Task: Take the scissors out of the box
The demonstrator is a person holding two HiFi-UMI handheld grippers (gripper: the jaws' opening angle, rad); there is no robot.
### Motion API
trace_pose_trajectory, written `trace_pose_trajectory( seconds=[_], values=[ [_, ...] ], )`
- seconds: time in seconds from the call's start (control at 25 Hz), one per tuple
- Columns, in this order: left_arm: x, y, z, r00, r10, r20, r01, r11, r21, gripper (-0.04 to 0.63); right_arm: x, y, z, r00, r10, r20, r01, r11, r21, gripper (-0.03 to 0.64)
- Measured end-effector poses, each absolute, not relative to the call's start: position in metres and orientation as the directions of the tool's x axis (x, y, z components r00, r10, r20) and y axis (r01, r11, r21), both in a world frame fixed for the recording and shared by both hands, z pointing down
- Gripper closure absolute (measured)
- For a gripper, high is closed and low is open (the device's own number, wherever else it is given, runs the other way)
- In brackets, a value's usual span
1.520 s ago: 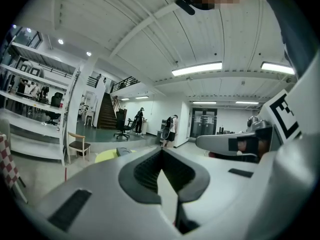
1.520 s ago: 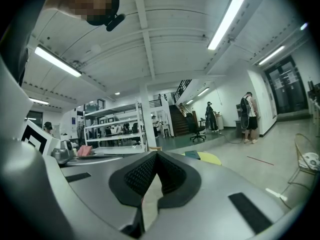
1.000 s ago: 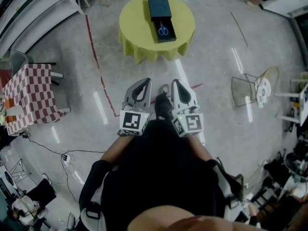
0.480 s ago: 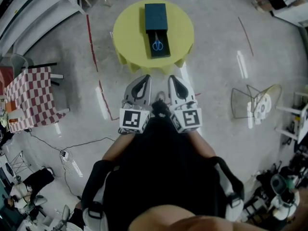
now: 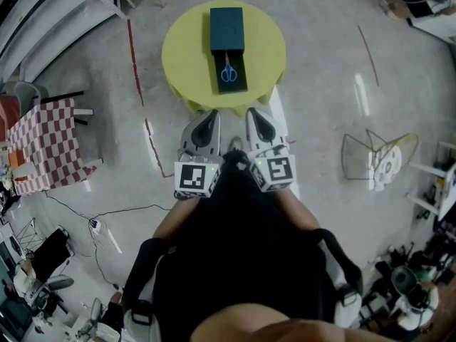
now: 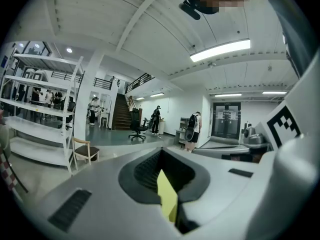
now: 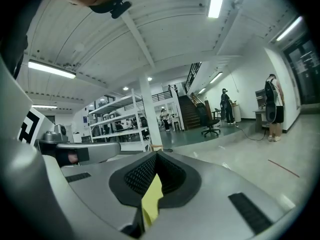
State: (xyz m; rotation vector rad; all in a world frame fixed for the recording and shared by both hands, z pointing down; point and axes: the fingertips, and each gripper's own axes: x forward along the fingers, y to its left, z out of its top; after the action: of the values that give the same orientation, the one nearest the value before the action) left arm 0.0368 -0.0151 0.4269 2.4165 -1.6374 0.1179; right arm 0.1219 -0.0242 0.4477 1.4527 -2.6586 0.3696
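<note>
On yellow table point(image 5: 184, 48), scissors point(image 5: 228, 71) lie in box point(image 5: 226, 23), beyond left gripper point(image 5: 211, 115) and right gripper point(image 5: 254, 113), jaws closed.

A glossy grey floor point(image 5: 399, 120) spreads around a round yellow bench point(image 5: 185, 55). Left of the bench runs a red floor line point(image 5: 135, 63). Farther left stands a red-checked table point(image 5: 50, 141), and to the right a wire chair point(image 5: 377, 155).
</note>
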Motion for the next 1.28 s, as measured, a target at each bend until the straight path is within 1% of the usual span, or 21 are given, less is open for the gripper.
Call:
trace_pose_trajectory(
  seconds=[0.56,0.88,1.04,1.28],
  values=[
    [0.007,-0.092,0.438,0.39,-0.9,0.196,-0.919,-0.367,0.147,0.598,0.097,-0.091,0.476,-0.517,-0.819,0.248,-0.855,0.486,-0.179,0.62],
    [-0.012,-0.138,0.447,0.416,-0.886,0.205,-0.906,-0.383,0.181,0.598,0.081,-0.137,0.5,-0.488,-0.814,0.314,-0.873,0.458,-0.17,0.62],
    [-0.022,-0.157,0.454,0.423,-0.879,0.218,-0.901,-0.384,0.199,0.598,0.072,-0.156,0.532,-0.463,-0.796,0.39,-0.886,0.43,-0.174,0.62],
    [-0.028,-0.178,0.465,0.436,-0.87,0.231,-0.895,-0.394,0.207,0.598,0.061,-0.177,0.606,-0.434,-0.719,0.543,-0.899,0.386,-0.207,0.618]
  ],
)
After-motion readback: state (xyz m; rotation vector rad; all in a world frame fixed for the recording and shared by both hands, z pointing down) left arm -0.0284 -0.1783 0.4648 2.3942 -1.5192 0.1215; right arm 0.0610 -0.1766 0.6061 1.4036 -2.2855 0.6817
